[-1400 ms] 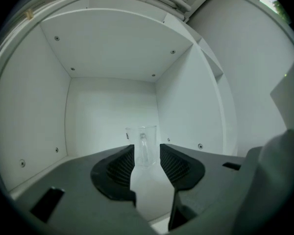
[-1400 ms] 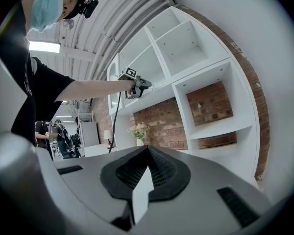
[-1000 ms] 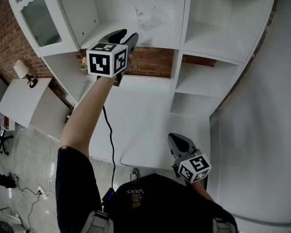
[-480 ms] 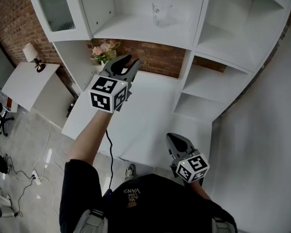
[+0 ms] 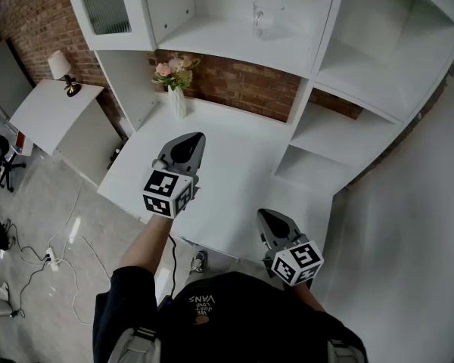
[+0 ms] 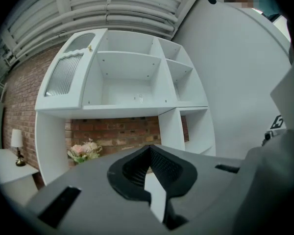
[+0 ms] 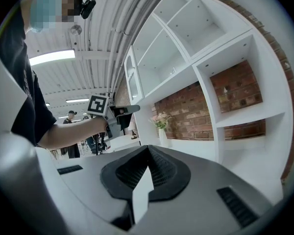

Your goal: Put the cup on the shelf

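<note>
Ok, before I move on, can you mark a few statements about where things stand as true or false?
1. The cup stands on the upper shelf. True.
2. The left gripper holds the cup. False: it is over the white table, its fingers closing together with nothing between them.
3. A vase of flowers stands on the table by the brick wall. True.
4. The right gripper has its fingers wide apart. False: they are together, with nothing between them.
5. The lamp sits on the shelf beside the cup. False: it is on a separate side table off to the left.
</note>
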